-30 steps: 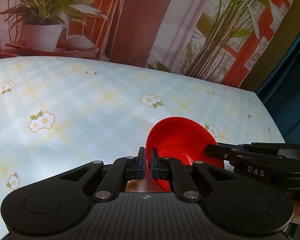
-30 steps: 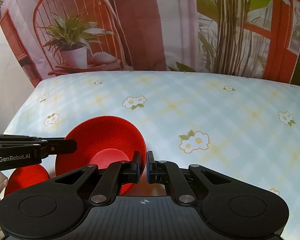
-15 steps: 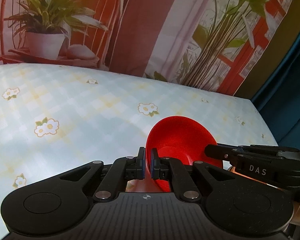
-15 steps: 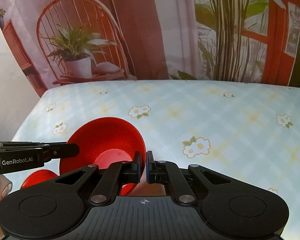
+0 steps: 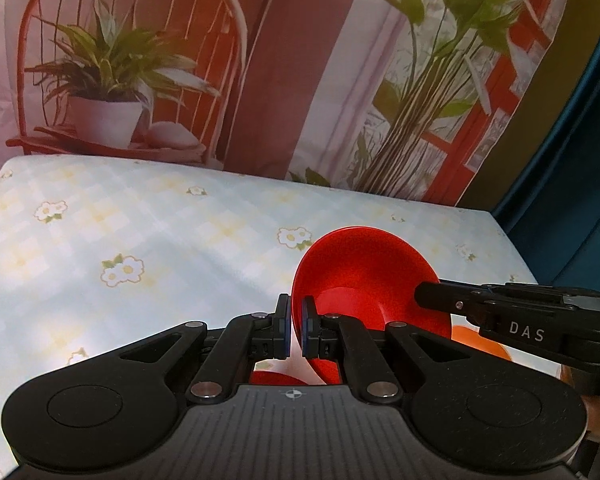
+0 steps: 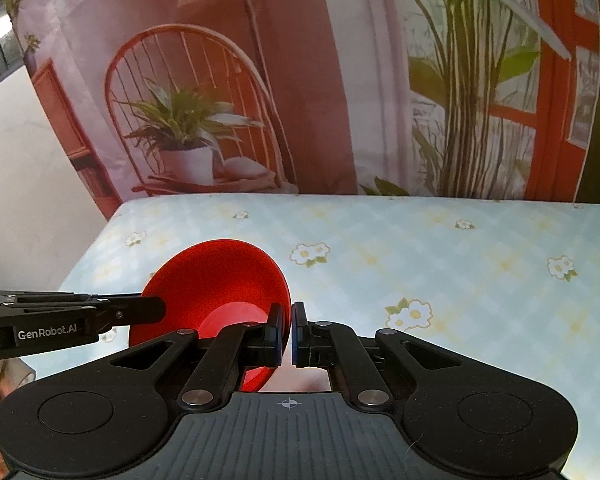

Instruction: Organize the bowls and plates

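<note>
Both hand-held grippers grip one red bowl [image 5: 364,276] by opposite sides of its rim, probably to keep it level during the carry. The left hand-held gripper [image 5: 295,326] pinches one rim edge with its jaws narrow; the right hand-held gripper [image 6: 286,334] pinches the opposite edge the same way. The bowl hangs above the near edge of the surface [image 6: 440,248] and is empty. Below it lie other red pieces [image 5: 276,378], too hidden to identify.
</note>
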`<move>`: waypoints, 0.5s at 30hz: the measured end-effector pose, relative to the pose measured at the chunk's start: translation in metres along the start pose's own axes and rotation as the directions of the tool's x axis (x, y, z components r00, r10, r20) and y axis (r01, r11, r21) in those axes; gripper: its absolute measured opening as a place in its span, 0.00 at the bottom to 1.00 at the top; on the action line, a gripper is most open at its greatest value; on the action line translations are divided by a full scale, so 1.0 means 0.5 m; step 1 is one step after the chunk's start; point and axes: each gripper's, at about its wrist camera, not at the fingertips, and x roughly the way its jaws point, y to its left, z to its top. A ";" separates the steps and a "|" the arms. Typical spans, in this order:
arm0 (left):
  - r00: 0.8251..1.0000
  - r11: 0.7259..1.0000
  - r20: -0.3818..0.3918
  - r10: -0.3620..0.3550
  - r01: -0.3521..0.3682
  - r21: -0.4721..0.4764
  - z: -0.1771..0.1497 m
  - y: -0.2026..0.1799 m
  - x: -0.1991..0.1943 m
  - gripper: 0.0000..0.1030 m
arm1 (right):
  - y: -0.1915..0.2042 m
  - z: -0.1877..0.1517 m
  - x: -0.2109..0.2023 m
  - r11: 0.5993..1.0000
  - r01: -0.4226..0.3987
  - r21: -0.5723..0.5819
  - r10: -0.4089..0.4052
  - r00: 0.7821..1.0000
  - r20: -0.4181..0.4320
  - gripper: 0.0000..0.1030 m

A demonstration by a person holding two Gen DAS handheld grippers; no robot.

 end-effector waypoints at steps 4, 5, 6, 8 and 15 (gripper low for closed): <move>1.000 1.000 0.016 0.002 -0.002 0.005 -0.006 0.001 -0.026 0.06 | 0.013 -0.004 -0.015 1.000 -0.004 -0.001 0.004 1.000 0.009 0.04; 1.000 1.000 0.020 0.002 -0.002 0.006 -0.008 0.002 -0.032 0.06 | 0.016 -0.006 -0.018 1.000 -0.006 -0.002 0.006 1.000 0.011 0.04; 1.000 1.000 0.023 0.002 -0.002 0.005 -0.010 0.004 -0.038 0.06 | 0.021 -0.007 -0.022 1.000 -0.007 -0.004 0.007 1.000 0.013 0.04; 1.000 1.000 0.029 0.001 -0.002 0.005 -0.016 0.008 -0.051 0.06 | 0.026 -0.010 -0.026 1.000 -0.011 -0.007 0.011 1.000 0.015 0.04; 0.999 1.000 0.039 0.010 -0.010 0.004 -0.037 0.021 -0.086 0.06 | 0.051 -0.022 -0.042 0.999 -0.031 -0.013 0.031 0.999 0.017 0.04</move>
